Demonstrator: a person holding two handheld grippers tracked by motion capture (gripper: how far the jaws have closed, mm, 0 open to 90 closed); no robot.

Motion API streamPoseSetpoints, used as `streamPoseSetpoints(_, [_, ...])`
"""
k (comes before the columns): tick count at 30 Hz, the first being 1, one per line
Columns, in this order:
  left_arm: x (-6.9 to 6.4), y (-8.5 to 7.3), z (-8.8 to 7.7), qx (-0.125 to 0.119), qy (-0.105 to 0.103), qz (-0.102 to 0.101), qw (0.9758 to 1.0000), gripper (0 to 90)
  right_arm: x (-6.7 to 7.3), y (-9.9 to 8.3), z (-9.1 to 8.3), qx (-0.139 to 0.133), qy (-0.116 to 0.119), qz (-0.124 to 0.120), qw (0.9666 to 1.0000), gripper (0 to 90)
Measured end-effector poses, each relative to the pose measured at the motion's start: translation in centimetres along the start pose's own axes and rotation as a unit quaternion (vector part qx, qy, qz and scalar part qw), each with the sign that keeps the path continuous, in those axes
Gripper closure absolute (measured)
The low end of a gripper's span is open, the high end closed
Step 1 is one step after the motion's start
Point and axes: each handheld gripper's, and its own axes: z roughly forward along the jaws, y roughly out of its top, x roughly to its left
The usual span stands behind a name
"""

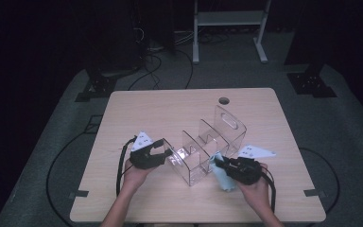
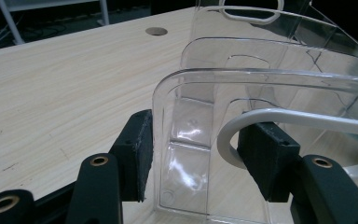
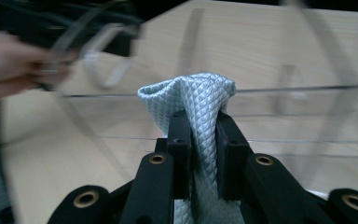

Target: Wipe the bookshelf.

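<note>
While the left gripper [image 1: 166, 152] is clamping its fingers on the clear rack's [image 1: 208, 142] end wall, the right gripper's [image 1: 221, 163] fingers are pinching a cloth [image 3: 193, 109] beside it on the desk [image 1: 170, 106].

- Light wooden table [image 1: 137, 113], with a round cable hole [image 1: 224, 100] at 12 o'clock.
- Clear plastic organizer [image 1: 208, 144] stands at centre.
- Pale blue cloth [image 1: 222, 176] at its 5 o'clock.

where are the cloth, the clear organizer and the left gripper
cloth [image 3: 189, 100], right gripper view, bunched top
clear organizer [image 1: 230, 120], high view, tall end wall
left gripper [image 2: 193, 156], left gripper view, midway between its fingertips
</note>
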Motion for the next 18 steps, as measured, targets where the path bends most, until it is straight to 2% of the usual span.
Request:
streamPoseSetpoints(3, [0.0, 0.0, 0.0, 0.0, -0.001, 0.002, 1.0, 45.8, 1.9, -0.1, 0.7, 0.0, 0.047, -0.016, 0.9988, 78.1])
streamPoseSetpoints(4, [0.0, 0.0, -0.1, 0.0, 0.0, 0.0, 1.0, 45.8, 2.5, -0.1, 0.9, 0.004, 0.048, -0.027, 0.9985, 78.1])
streamPoseSetpoints(6, [0.2, 0.0, -0.1, -0.001, -0.003, -0.002, 1.0, 45.8, 2.9, 0.0, 0.9, 0.006, 0.032, -0.05, 0.9982, 78.2])
streamPoseSetpoints(9, [0.0, 0.0, -0.1, 0.0, -0.001, 0.005, 1.0, 45.8, 1.8, 0.0, 0.5, -0.001, 0.012, -0.031, 0.9994, 78.2])
streamPoseSetpoints(11, [0.1, 0.0, -0.1, 0.0, -0.002, 0.005, 1.0, 45.8, 0.8, -0.3, 0.3, -0.002, -0.008, -0.021, 0.9997, 78.2])
streamPoseSetpoints(13, [0.1, 0.0, -0.1, -0.001, -0.002, 0.004, 1.0, 45.7, 0.1, -0.7, 0.5, 0.001, -0.018, -0.009, 0.9998, 78.2])
streamPoseSetpoints(18, [0.0, 0.0, 0.0, -0.001, -0.002, 0.005, 1.0, 45.6, 0.0, -1.6, 1.3, 0.009, -0.034, -0.022, 0.9991, 78.3])
